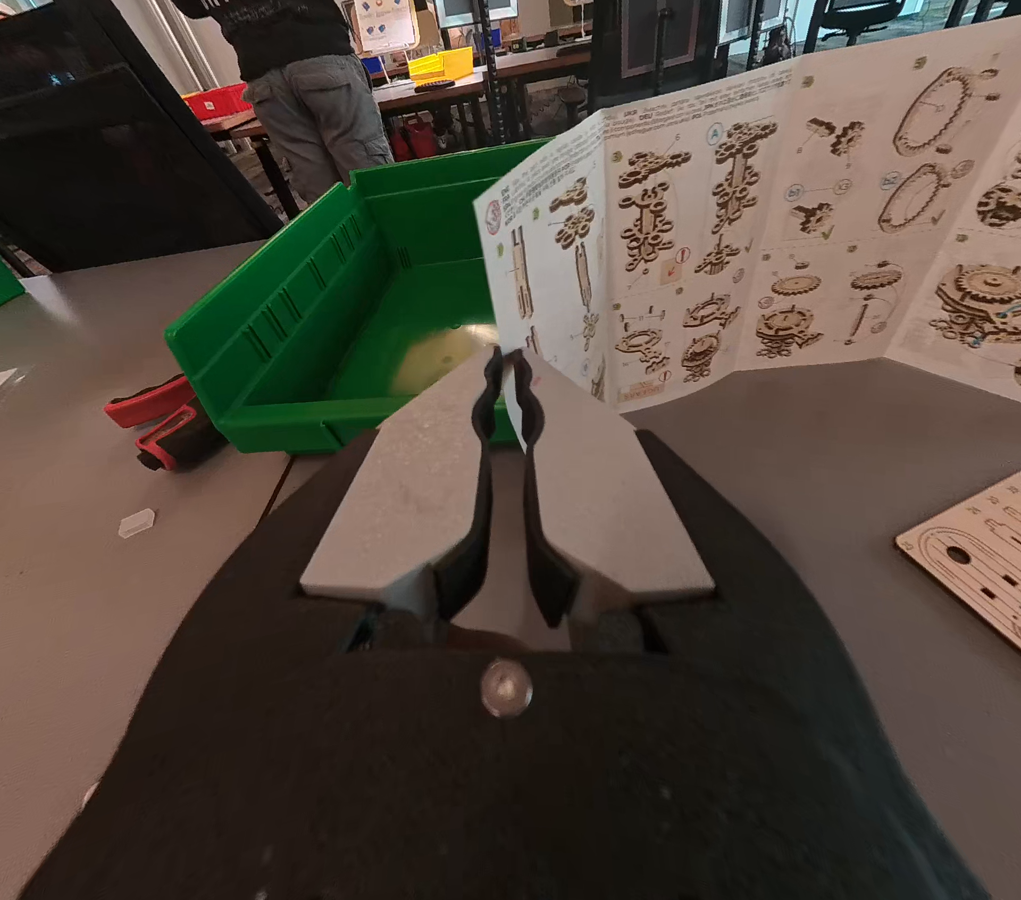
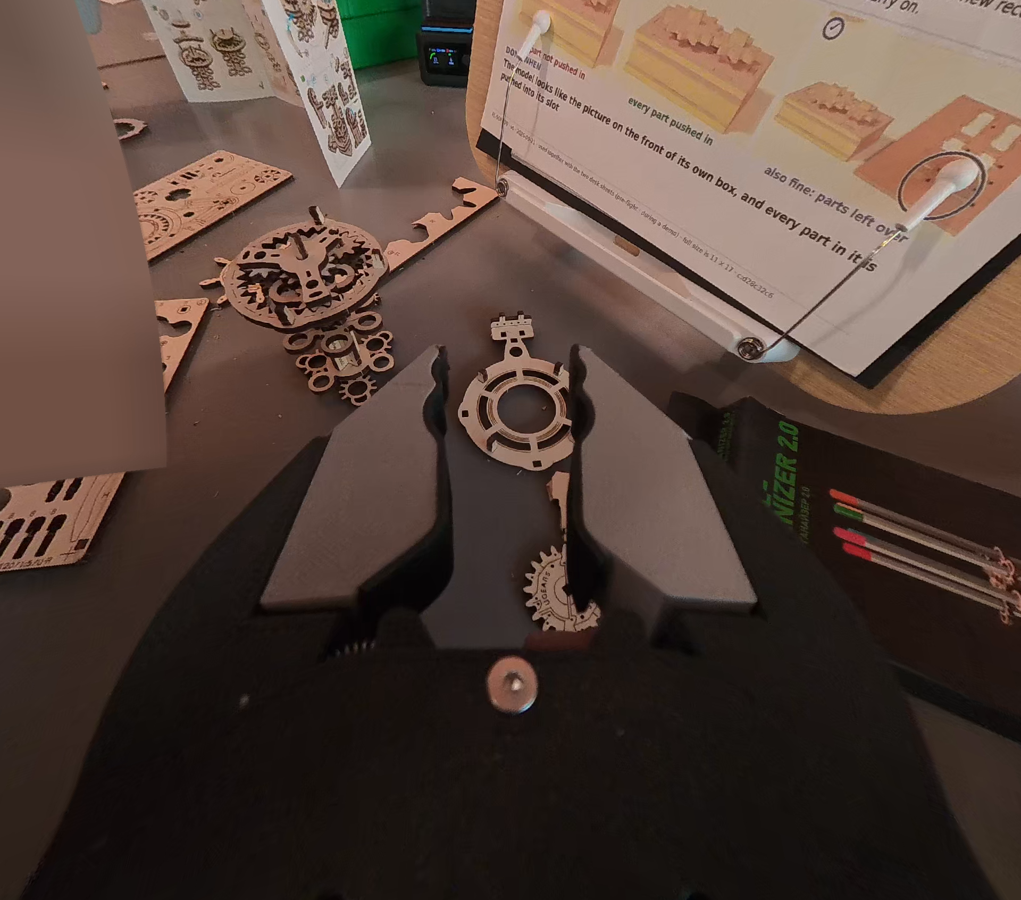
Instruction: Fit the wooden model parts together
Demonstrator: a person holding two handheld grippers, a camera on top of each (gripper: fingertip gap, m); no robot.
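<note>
My left gripper (image 1: pixel 509 358) is shut on the near edge of the folded paper instruction sheet (image 1: pixel 773 232), which stands upright on the grey table. My right gripper (image 2: pixel 505 359) is open above a flat wooden ring part (image 2: pixel 519 409) that lies between its fingers. A small wooden gear (image 2: pixel 550 591) lies by the right finger. The part-built wooden model (image 2: pixel 309 282), with gears and looped feet, stands to the left. The instruction sheet also shows in the right wrist view (image 2: pixel 232 0).
A green bin (image 1: pixel 342 315) stands behind the left gripper. Punched wooden sheets (image 2: pixel 199 199) (image 1: pixel 972 558) lie on the table. A guide board on a stand (image 2: pixel 773 100) is at right, a dark box (image 2: pixel 884 542) beside it. A person (image 1: pixel 276 17) stands behind. My hands' fingertips stand some 55 cm from each other. My right tips are roughly 10 cm from the small wooden gear (image 2: pixel 550 591).
</note>
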